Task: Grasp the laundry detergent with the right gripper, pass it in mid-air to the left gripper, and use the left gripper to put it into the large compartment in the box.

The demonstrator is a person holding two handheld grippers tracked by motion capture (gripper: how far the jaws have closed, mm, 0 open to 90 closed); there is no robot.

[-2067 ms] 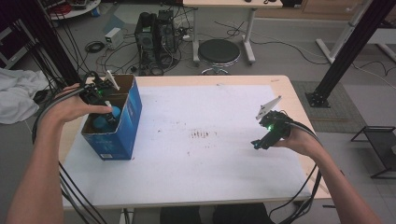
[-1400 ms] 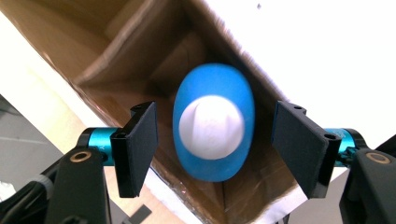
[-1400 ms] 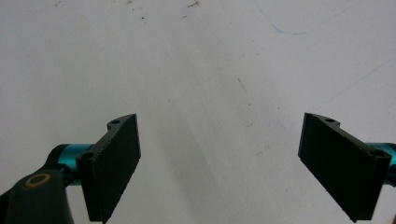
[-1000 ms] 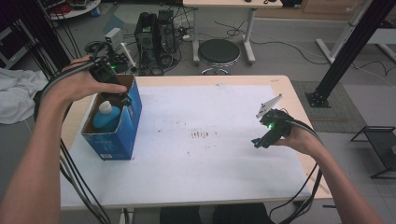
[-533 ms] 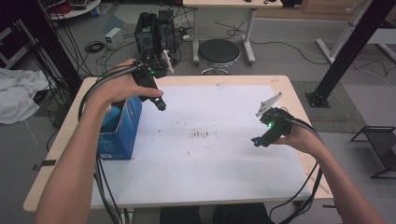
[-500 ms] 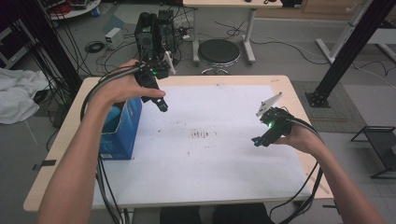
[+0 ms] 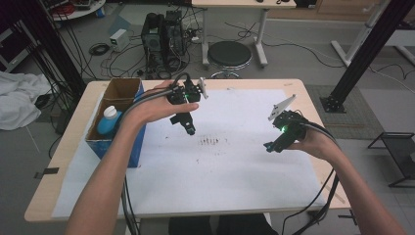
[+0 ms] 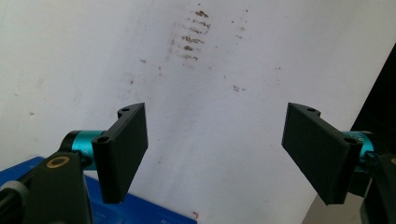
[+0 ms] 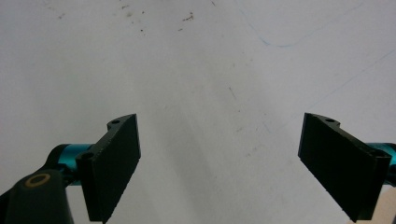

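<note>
Now hovering above the white paper sheet (image 7: 230,161) on the bench (image 7: 63,161): left claw (image 7: 188,128) spread wide, gripping nothing. Right claw (image 7: 272,146) likewise wide and empty, low at the sheet's right. Pale blue plastic bottle (image 7: 108,120) standing inside the blue cardboard box (image 7: 128,143) at left. Best swing back over the box, drop straight, close below the white cap.

Table (image 7: 63,161) edge pale wood, top covered in matt white paper (image 7: 235,166), speckled brown. Box (image 7: 117,142) blue cardboard, brown inside; bottle (image 7: 108,122) glossy blue plastic, white cap. Both grippers' jaws matt black plastic, teal metal fittings.
</note>
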